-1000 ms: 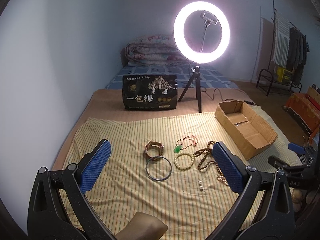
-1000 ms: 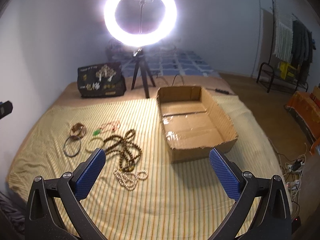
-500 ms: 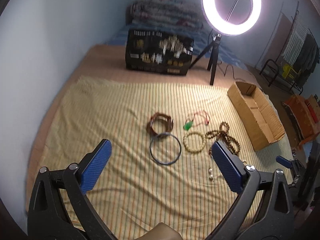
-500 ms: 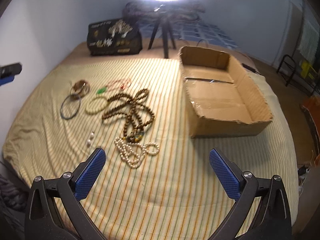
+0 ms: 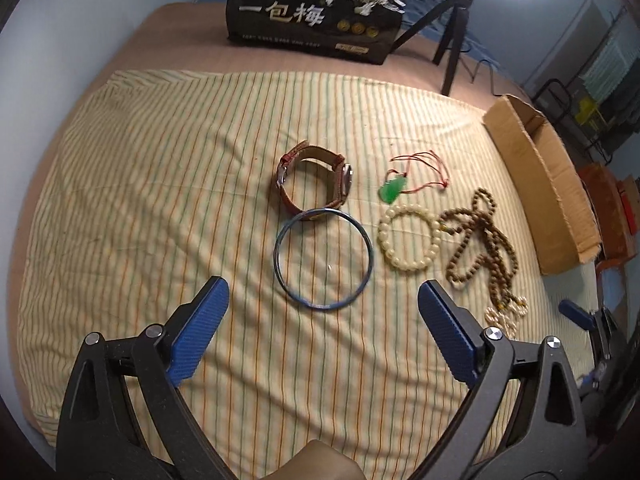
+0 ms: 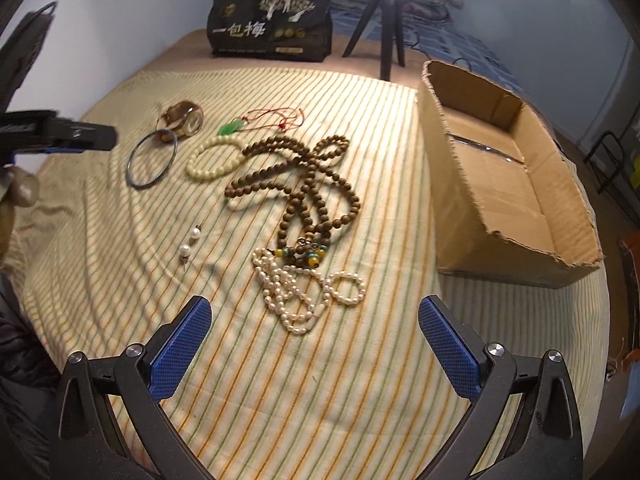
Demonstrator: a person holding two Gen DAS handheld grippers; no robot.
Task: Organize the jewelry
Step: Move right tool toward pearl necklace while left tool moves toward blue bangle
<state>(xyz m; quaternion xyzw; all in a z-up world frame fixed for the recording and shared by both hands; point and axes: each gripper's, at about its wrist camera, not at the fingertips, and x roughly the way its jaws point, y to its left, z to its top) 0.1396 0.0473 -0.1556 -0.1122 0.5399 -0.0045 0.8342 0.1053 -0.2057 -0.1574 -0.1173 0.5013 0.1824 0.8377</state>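
Jewelry lies on a striped cloth (image 5: pixel 160 200). My left gripper (image 5: pixel 320 285) is open and empty, hovering just short of a blue bangle (image 5: pixel 277 258). Beyond the bangle sit a brown strap watch (image 5: pixel 343 176), a green pendant (image 5: pixel 393 191) on red cord, a cream bead bracelet (image 5: pixel 384 240) and a brown bead necklace (image 5: pixel 480 240). My right gripper (image 6: pixel 313 304) is open and empty, just short of a pearl necklace (image 6: pixel 296 292) that touches the brown bead necklace (image 6: pixel 304 184). Two loose pearl earrings (image 6: pixel 190 242) lie to its left. An open cardboard box (image 6: pixel 448 184) stands to the right.
A black printed bag (image 5: pixel 312 8) and a ring light's tripod (image 5: pixel 452 40) stand at the far end of the bed. A wall runs along the left. A clothes rack (image 5: pixel 592 92) and orange items are off the bed to the right.
Both grippers have tilted downward and come lower, closer to the jewelry. The ring light has slid up to the top edge of both views. Nothing has been picked up.
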